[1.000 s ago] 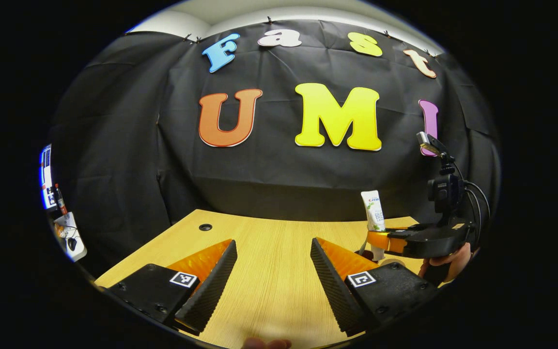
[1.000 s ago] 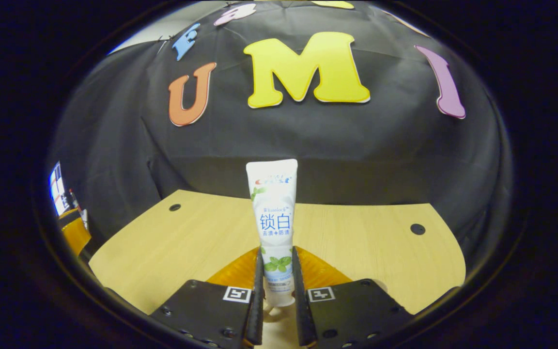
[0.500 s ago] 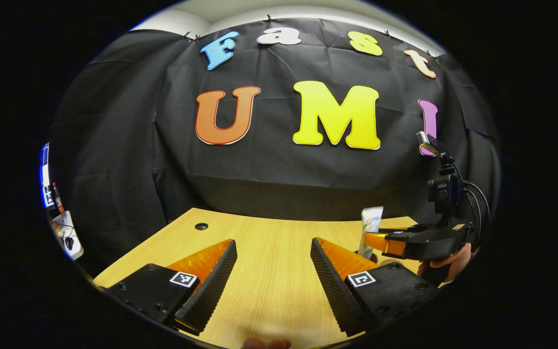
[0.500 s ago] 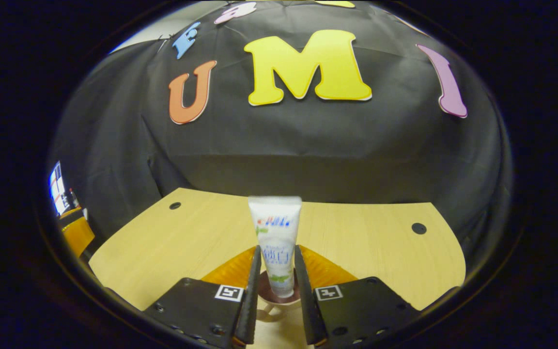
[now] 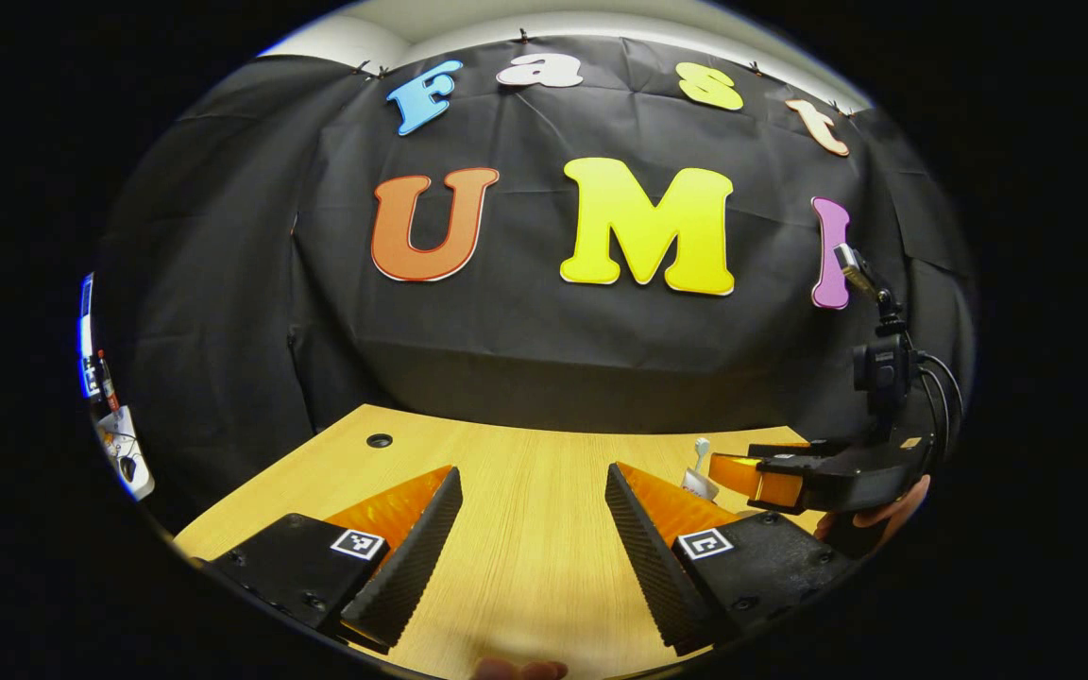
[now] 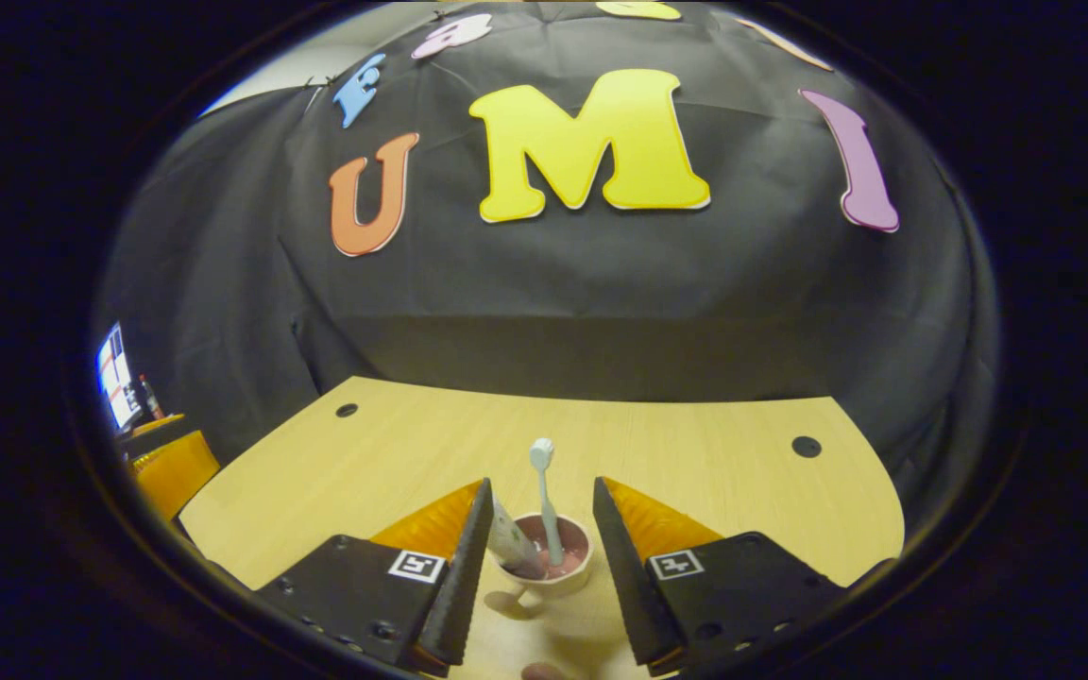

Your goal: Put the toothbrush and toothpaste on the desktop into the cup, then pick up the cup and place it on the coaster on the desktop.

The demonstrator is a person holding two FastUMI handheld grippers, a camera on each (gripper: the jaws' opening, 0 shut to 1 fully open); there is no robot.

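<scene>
While my right claw (image 6: 536,552) stands with its fingers apart and pressing on nothing, the cup (image 6: 544,567) sits on the counter (image 6: 695,463) between and just beyond the fingertips. I see the toothbrush (image 6: 544,491) standing nearly upright in the cup, head up. The toothpaste (image 6: 511,543) leans inside the cup toward the left finger; whether it touches that finger I cannot tell. The cup's handle points toward the camera, to the left.

My left claw (image 5: 533,524) is likewise spread wide, with bare counter (image 5: 525,472) between its fingers. From the left gripper view I see the right claw (image 5: 771,472) off to the right, held level above the counter, with a hand (image 5: 884,510) gripping its rear. The toothbrush head (image 5: 701,446) and a little of the cup (image 5: 698,486) show just left of that claw's fingers, partly hidden behind my own right-hand finger. I cannot make out the coaster. A cable hole (image 5: 379,440) lies at the far left of the counter.
</scene>
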